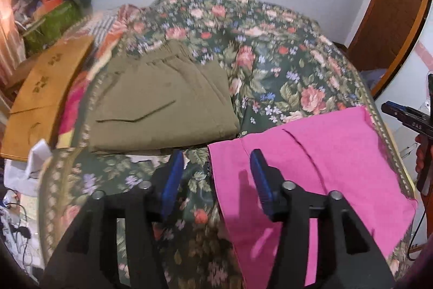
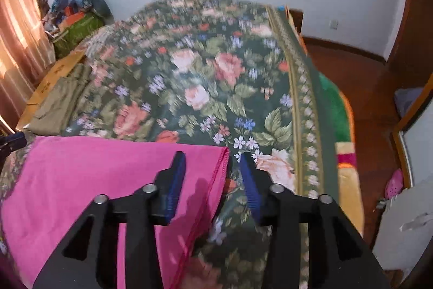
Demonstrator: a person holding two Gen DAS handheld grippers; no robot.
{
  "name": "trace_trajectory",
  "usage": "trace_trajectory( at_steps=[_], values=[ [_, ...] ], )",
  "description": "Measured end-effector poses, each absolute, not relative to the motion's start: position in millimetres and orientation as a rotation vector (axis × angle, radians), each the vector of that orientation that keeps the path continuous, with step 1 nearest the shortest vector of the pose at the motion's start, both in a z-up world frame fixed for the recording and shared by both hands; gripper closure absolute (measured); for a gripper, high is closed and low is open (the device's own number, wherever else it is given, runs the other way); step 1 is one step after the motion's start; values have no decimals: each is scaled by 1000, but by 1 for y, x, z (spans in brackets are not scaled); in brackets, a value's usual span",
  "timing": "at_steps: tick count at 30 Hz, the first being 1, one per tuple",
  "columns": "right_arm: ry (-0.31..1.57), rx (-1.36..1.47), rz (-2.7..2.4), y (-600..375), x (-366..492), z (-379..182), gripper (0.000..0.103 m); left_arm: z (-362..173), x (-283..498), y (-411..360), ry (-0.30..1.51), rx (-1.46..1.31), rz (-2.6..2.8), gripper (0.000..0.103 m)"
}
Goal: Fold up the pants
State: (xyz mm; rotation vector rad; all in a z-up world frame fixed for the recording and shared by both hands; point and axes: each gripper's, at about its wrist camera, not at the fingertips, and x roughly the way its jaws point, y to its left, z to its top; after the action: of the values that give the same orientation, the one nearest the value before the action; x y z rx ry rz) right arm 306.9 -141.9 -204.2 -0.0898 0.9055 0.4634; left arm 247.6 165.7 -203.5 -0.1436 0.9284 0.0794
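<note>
The pink pants (image 1: 311, 169) are seen spread flat on the floral bedspread (image 1: 270, 58), near its front edge, with their long axis running side to side across the bed. Taken from the pants as landmark, the left gripper (image 1: 216, 178) is held over their left end: 1 blue finger hangs above the pink cloth, the other above bare bedspread just left of the pants' edge. Its jaws are spread wide and nothing is held between them. The right gripper (image 2: 213, 180) is placed the same way at the opposite end, straddling the stitched right edge of the pants (image 2: 108, 180), with 1 finger over pink cloth and 1 over bedspread; its jaws are likewise apart and empty. Whether either gripper touches the cloth cannot be told.

Beyond the pants' left end, farther up the bed, a folded olive garment (image 1: 162, 99) is laid, well apart from the pink cloth.

Each end is judged to lie nearest its own gripper, so a grasp at both short edges appears to be the coming step, with the fold probably carried along the long axis or toward the far side.
</note>
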Motion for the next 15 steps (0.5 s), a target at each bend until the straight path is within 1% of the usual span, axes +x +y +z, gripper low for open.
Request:
trace_trajectory(
  at_steps=[1, 3, 4, 6, 8, 10, 15],
  values=[
    [896, -95, 468, -142, 302, -199, 64, -196, 240, 164, 922, -139, 84, 44],
    [863, -109, 484, -143, 282, -180, 64, -187, 228, 160, 913, -138, 88, 35],
    [854, -112, 491, -142, 276, -175, 64, -182, 221, 158, 910, -142, 87, 33],
    [825, -121, 517, -140, 253, -161, 62, -176, 206, 154, 910, -160, 82, 27],
    [805, -132, 541, -137, 232, -152, 59, -173, 191, 150, 911, -195, 72, 24],
    [793, -138, 562, -132, 215, -148, 55, -174, 177, 144, 922, -233, 41, 24],
    [829, -155, 632, -120, 173, -165, 55, -186, 149, 133, 957, -303, 17, 24]
  ],
)
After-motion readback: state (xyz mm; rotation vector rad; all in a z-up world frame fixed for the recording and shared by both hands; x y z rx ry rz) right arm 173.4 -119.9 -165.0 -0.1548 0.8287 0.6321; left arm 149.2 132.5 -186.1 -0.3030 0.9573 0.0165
